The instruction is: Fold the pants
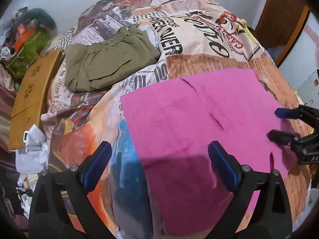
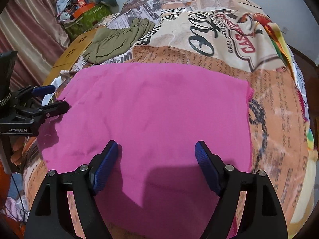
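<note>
Pink pants (image 1: pixel 199 123) (image 2: pixel 149 109) lie folded flat into a rough rectangle on the newspaper-print bedspread (image 1: pixel 199 39) (image 2: pixel 269 119). My left gripper (image 1: pixel 159 155) hangs over their near left edge, jaws wide open, with nothing between the blue pads. My right gripper (image 2: pixel 156 153) hovers over the near middle of the pink cloth, also open and empty. Each gripper shows in the other's view: the right gripper (image 1: pixel 279 123) at the cloth's right edge, the left gripper (image 2: pixel 58 97) at its left edge. Neither pinches the fabric.
Olive green pants (image 1: pixel 111 59) (image 2: pixel 119 39) lie folded at the far left of the bed. A brown cardboard box (image 1: pixel 30 91) and crumpled white paper (image 1: pixel 31 145) sit by the left edge, a cluttered green bag (image 1: pixel 30 45) behind them. Wooden furniture (image 1: pixel 283 20) stands far right.
</note>
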### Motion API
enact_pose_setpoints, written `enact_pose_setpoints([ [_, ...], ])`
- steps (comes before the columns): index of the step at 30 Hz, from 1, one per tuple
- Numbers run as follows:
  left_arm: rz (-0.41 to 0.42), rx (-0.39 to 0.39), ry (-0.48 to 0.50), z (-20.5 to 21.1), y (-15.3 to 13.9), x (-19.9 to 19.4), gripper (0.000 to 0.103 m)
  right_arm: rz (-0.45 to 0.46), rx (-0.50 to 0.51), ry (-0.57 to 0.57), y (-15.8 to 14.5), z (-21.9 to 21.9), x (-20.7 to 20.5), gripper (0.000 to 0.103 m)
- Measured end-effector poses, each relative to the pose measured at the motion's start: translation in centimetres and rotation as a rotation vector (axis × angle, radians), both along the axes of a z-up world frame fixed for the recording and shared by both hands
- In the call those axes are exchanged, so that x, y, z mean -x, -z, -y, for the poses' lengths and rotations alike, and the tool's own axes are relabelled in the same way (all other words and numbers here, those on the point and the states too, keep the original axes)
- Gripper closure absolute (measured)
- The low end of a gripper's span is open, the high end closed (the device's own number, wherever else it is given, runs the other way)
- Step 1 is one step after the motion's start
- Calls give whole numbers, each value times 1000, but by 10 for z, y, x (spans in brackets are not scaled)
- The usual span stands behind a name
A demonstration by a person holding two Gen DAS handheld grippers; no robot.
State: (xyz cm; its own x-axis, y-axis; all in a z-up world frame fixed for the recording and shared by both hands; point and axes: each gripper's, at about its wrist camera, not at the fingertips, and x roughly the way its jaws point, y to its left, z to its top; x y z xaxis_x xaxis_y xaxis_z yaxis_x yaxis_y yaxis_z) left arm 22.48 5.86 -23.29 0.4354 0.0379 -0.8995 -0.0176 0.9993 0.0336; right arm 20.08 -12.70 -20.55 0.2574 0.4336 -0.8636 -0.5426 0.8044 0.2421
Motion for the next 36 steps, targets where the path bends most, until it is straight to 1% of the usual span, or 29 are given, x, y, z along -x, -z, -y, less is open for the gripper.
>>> enact_pose_setpoints([
  [6,7,-25,-7,5,-1,21,3,-7,-33,41,-1,15,13,26],
  [10,25,-45,-29,8,-1,30,3,6,-20,39,0,20,23,26],
  [15,14,-37,-72,5,-8,31,3,9,-29,64,-2,25,25,26],
  [18,11,-18,-92,3,-18,36,3,30,-30,67,-9,23,26,26],
  [20,10,19,-104,1,-24,41,3,54,-44,65,-16,20,28,26],
  [22,-15,88,-109,-1,-27,45,3,70,-74,58,-23,15,29,26],
  [26,-70,269,-150,-6,-25,55,3,81,-101,21,-27,0,34,26],
  [28,-87,313,-165,-5,-22,59,3,77,-99,-5,-24,-9,38,26],
  [31,-109,330,-173,1,-20,64,3,54,-82,-28,-13,-17,40,26],
  [33,-132,367,-174,3,-17,67,3,32,-71,-32,-5,-18,39,26],
  [35,-155,405,-185,4,-13,69,3,42,-74,-40,-3,-17,41,24],
  [36,-161,410,-199,4,-11,71,3,45,-72,-45,-3,-17,42,24],
])
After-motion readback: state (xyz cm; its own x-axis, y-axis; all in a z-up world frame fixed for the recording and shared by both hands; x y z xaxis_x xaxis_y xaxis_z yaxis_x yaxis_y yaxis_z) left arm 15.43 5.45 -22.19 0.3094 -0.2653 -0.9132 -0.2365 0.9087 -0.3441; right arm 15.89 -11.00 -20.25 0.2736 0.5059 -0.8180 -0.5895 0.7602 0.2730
